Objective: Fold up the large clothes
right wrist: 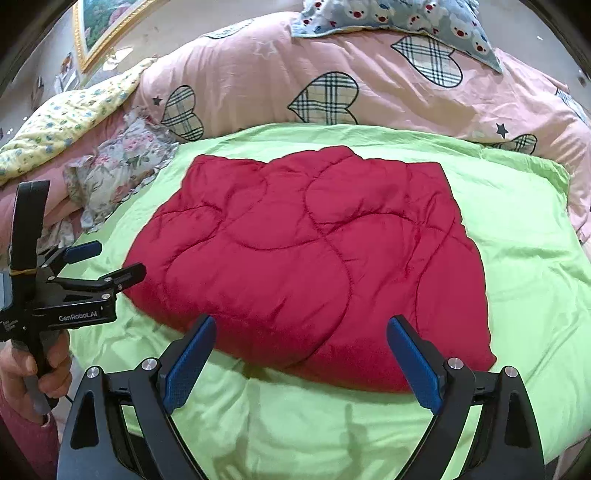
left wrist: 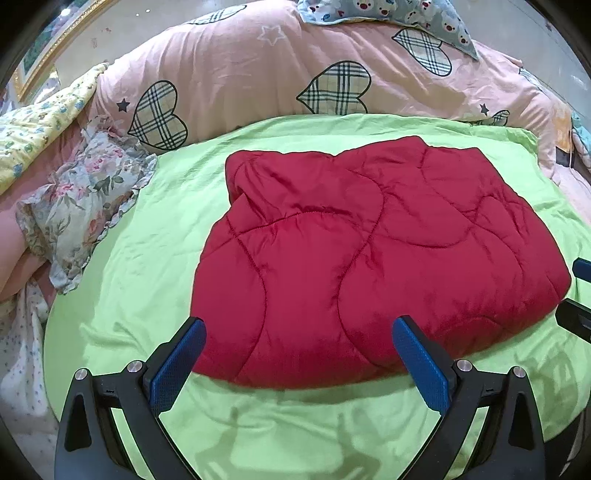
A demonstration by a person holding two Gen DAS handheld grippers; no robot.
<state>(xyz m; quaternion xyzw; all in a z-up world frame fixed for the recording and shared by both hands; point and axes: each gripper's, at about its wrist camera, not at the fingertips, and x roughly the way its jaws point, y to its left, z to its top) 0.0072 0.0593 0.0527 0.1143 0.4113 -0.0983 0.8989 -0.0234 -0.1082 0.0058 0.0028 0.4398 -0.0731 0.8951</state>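
A red quilted garment lies folded into a compact block on the lime-green sheet. My left gripper hovers over its near edge, open, nothing between the blue pads. In the right wrist view my right gripper is likewise open above the near edge of the garment. The left gripper also shows there at the left, held by a hand, open beside the garment's left edge. The right gripper's fingertips peek in at the right edge of the left wrist view.
A pink duvet with plaid hearts is bunched along the far side. A floral ruffled cloth and a yellow flowered quilt lie at the left. A bear-print pillow sits on top.
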